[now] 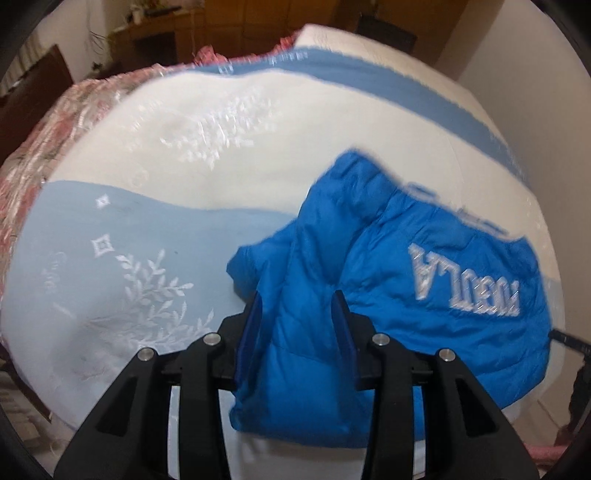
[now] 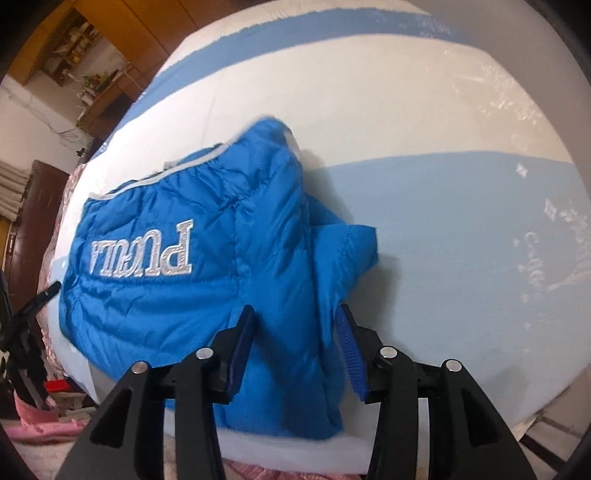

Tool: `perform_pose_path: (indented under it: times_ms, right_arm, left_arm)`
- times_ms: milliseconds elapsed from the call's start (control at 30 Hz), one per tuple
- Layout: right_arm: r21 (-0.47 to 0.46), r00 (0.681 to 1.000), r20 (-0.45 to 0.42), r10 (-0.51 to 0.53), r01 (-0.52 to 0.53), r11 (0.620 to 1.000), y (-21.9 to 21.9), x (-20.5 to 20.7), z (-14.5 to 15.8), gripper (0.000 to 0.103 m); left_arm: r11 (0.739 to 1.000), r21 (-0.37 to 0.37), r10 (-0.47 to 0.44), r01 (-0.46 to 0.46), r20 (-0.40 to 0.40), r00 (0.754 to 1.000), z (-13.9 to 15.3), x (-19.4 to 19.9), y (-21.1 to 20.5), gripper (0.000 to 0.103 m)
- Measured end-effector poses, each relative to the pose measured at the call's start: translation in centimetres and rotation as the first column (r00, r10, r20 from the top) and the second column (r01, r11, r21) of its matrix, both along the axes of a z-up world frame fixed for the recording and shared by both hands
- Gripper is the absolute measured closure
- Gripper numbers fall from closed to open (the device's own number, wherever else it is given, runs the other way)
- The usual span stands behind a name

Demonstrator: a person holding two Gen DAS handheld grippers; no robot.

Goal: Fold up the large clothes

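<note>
A bright blue puffer jacket (image 1: 424,240) (image 2: 147,306) with silver lettering lies folded on a bed cover (image 1: 221,147) (image 2: 443,240) banded in white and blue. Its sleeves are turned in over the body. My left gripper (image 1: 297,299) hangs over the jacket's near left part. Its jaws stand apart and a padded fold lies between them; the blue pads (image 1: 255,325) show their inner faces. My right gripper (image 2: 297,310) stands over the near right part, also apart, with the ribbed pad (image 2: 349,347) bare beside the fabric. Neither pair of pads visibly presses the cloth.
A pink flowered blanket (image 1: 44,147) covers the bed's far left side. Wooden furniture (image 1: 166,33) and shelves (image 2: 85,55) stand beyond the bed. Pink cloth (image 2: 44,428) lies on the floor by the near edge. The embroidered cover stretches wide beside the jacket.
</note>
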State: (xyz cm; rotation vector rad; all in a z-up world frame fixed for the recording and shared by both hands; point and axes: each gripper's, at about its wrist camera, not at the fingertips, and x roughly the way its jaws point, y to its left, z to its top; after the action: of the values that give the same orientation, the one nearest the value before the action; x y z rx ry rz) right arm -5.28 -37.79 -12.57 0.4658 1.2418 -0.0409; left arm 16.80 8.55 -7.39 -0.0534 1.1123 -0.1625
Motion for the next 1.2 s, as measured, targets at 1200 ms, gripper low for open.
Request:
perform_pose_path:
  times_ms: [1200]
  right_arm:
    - [-0.039,0.989,-0.015,0.149,-0.149,0.988,3.0,0.0,-0.6,0.085]
  left_arm:
    - [0.996,0.035,-0.076,0.078,-0.045,0.996,-2.5,-1.9,-10.5,0.06]
